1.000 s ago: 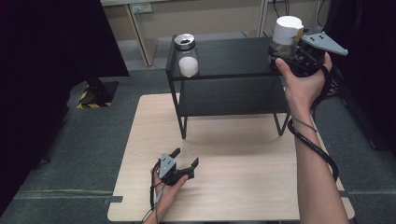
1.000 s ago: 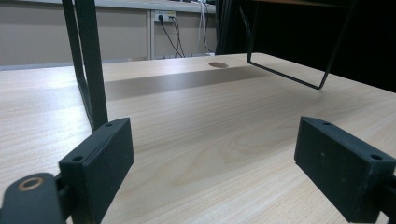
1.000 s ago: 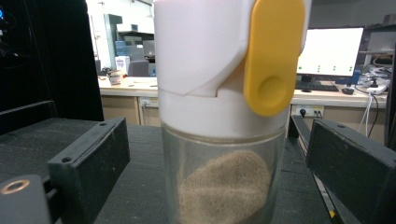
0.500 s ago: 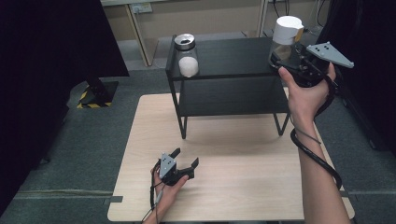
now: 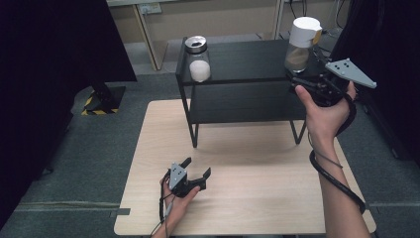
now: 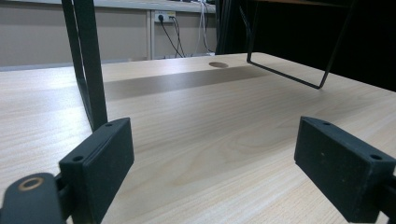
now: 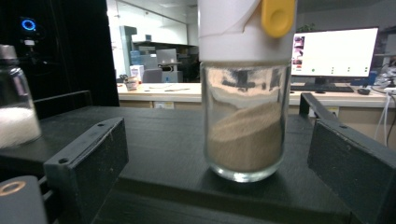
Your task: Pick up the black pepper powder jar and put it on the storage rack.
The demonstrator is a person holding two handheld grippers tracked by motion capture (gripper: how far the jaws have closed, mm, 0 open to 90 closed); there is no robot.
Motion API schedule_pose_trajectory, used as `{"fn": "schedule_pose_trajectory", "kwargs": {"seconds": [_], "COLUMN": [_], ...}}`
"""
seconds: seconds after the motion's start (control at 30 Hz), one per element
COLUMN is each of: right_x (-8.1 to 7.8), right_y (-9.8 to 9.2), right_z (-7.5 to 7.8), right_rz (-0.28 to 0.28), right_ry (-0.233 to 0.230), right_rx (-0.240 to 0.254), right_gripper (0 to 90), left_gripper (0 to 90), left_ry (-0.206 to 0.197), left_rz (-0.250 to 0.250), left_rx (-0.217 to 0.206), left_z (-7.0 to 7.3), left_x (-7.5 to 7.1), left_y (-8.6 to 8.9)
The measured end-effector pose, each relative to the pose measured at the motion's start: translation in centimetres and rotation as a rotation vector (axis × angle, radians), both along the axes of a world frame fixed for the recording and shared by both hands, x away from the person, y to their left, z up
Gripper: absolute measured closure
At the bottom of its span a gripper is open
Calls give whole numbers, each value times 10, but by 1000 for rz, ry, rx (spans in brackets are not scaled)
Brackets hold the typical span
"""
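A: Spice jar [image 5: 302, 47] with the white cap and yellow flip tab, that's the one in play. It stands upright at the upper right of the high view, on the top board of the black shelf [image 5: 247, 59], near its right end.

B: Is it held?

A: Not as I read it. In the right gripper view the jar [image 7: 245, 116] sits between the two black jaws with clear gaps on both sides, so the right gripper [image 5: 309, 82] is spread and touching nothing. It sits just at the shelf's front edge, pointing at the glass.

B: And the other hand?

A: The left gripper [image 5: 190, 176] rests on the wooden table [image 5: 257, 198] at the lower left of the frame, jaws wide apart with nothing between them; its own view shows bare tabletop between them.

B: So how far along?

A: Early, I'd say. The reach is made, but the grasp, lift and move are all left. The second jar [image 5: 198, 62], with white grains, stands untouched at the shelf's left end
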State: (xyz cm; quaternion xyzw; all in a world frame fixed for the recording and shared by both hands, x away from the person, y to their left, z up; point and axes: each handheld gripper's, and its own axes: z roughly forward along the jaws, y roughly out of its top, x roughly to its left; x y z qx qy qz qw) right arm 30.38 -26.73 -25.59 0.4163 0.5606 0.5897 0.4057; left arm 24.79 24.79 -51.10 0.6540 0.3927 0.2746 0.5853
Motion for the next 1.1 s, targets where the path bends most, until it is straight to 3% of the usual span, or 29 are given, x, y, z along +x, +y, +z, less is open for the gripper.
{"fn": "schedule_pose_trajectory", "kwargs": {"seconds": [0.63, 1.1], "right_x": [-28, -43], "right_y": [-7, -10], "right_z": [-36, -69], "right_rz": [56, 103], "right_ry": [-6, 24], "right_rx": [14, 38], "right_gripper": [55, 55], "left_gripper": [115, 115], "left_ry": [-2, -3], "left_rz": [0, 0], "left_rx": [-1, -2], "left_z": [0, -1], "left_x": [-1, -1], "left_y": [-1, -1]}}
